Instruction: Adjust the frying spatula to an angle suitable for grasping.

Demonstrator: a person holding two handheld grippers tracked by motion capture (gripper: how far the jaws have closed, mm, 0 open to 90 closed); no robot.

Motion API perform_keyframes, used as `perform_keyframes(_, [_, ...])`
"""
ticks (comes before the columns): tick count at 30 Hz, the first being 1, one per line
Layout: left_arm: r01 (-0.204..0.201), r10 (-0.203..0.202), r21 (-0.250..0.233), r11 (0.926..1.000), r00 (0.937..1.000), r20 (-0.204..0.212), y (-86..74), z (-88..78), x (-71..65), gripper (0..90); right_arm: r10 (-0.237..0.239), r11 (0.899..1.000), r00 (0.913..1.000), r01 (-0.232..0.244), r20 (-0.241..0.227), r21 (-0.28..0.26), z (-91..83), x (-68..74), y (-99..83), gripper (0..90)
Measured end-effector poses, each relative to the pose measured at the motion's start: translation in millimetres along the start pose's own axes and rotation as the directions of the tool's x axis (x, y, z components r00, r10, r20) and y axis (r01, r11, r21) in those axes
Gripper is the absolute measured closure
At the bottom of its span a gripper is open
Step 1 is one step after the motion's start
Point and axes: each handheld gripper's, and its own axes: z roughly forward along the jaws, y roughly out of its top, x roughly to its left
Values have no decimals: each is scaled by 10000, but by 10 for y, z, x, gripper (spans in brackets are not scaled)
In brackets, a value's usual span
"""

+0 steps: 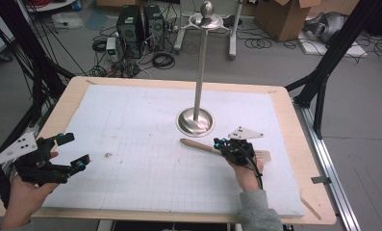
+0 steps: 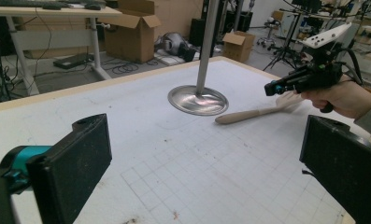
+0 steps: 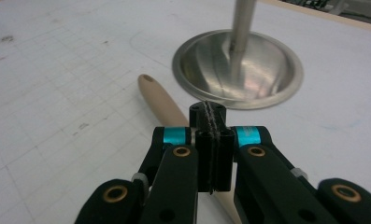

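Wooden spatula [image 1: 212,148] lay on the desk [image 1: 131,139], just in front of the metal stand's base [image 1: 195,121], under the right gripper [image 1: 225,145].
Handle end pointed left toward desk centre, forked head to the right past the hand; long axis ran roughly across the desk, slightly slanted. Right gripper sat directly over the shaft with jaws pressed together and nothing pinched; in the right gripper view the pale handle [image 3: 162,100] passed beneath the shut tips. Left gripper [image 1: 68,153] spread wide, well apart at the desk's left edge. Right hand clearly nearer. Spatula pale, smooth, rounded, with a small hole at the handle end.
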Motion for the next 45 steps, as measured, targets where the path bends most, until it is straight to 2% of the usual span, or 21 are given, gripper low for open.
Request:
perform_keyframes(4, [25,-25,52,10000,10000,-31,-11,6,5,27,351,9988,9986,-364,391,337,-39,-130,-48,900])
perform_keyframes(8, [5,-5,54,10000,10000,-33,-15,4,0,27,631,9951,9956,-679,686,712,-19,-194,-94,900])
perform_keyframes(15, [34,-33,60,10000,10000,-42,-19,-9,3,27,286,9912,9953,-403,928,1263,76,-162,-109,900])
perform_keyframes(22, [42,-42,64,10000,10000,-80,-27,-17,4,27,452,9836,9916,-653,1209,1681,163,-176,-136,900])
perform_keyframes(28, [75,-75,61,10000,9999,-94,-32,-23,-3,27,308,9780,9874,-619,1554,1994,213,-156,-145,900])
perform_keyframes(37, [70,-70,83,9999,9999,-75,-35,-21,7,27,418,9698,9883,-755,1468,2318,256,-145,-160,900])
perform_keyframes(45, [93,-92,95,9999,9999,-68,-39,-17,12,27,711,9671,9870,-1037,1444,2322,252,-160,-172,900])
